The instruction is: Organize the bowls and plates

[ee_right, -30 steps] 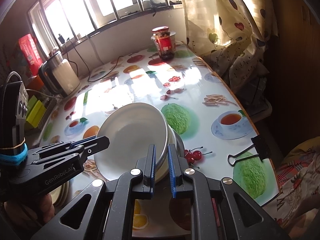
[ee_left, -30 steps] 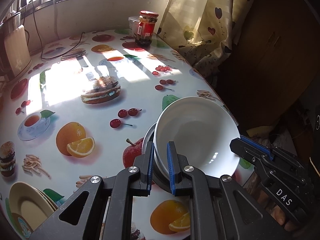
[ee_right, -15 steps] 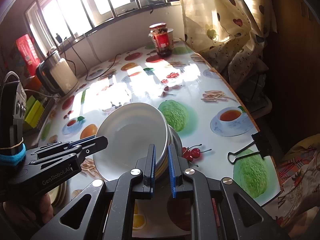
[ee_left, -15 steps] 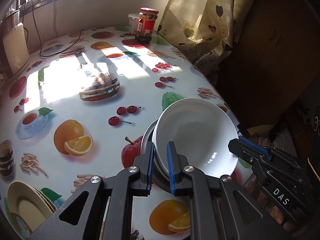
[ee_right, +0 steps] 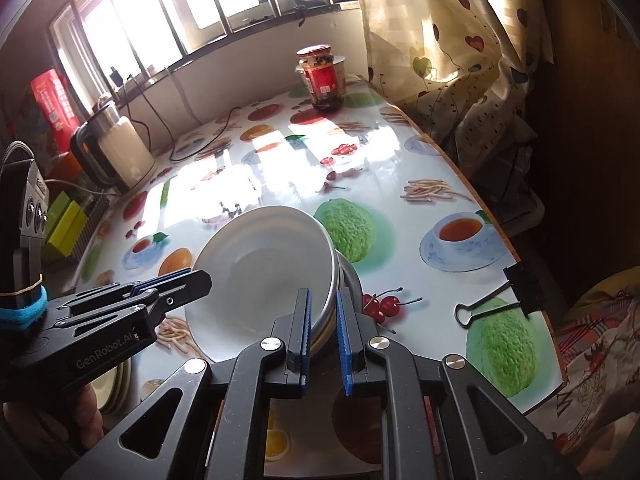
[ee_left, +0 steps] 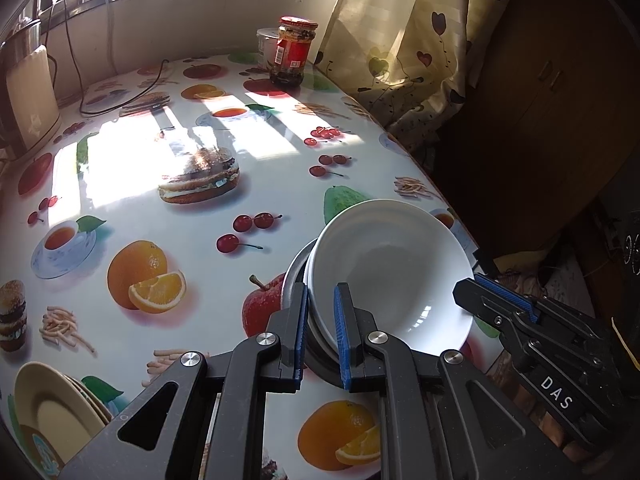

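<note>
A stack of white bowls (ee_left: 392, 272) (ee_right: 264, 268) sits nested in a metal bowl (ee_left: 292, 276) (ee_right: 353, 280) near the table's right edge. The top bowl leans a little. My left gripper (ee_left: 322, 328) is shut on the stack's left rim; in the right wrist view its tip (ee_right: 188, 280) reaches the same rim. My right gripper (ee_right: 323, 332) is shut on the opposite rim and shows in the left wrist view (ee_left: 492, 304). Whether the stack rests on the table or hangs just above it I cannot tell. Beige plates (ee_left: 52, 404) (ee_right: 116, 384) lie stacked at the near left.
A red-labelled jar (ee_left: 294, 54) (ee_right: 323, 76) stands at the far end by the curtain (ee_left: 400, 48). A kettle (ee_right: 116, 152) with its cable sits at the far left. A black binder clip (ee_right: 504, 292) lies on the fruit-print tablecloth (ee_left: 160, 240) near the right edge.
</note>
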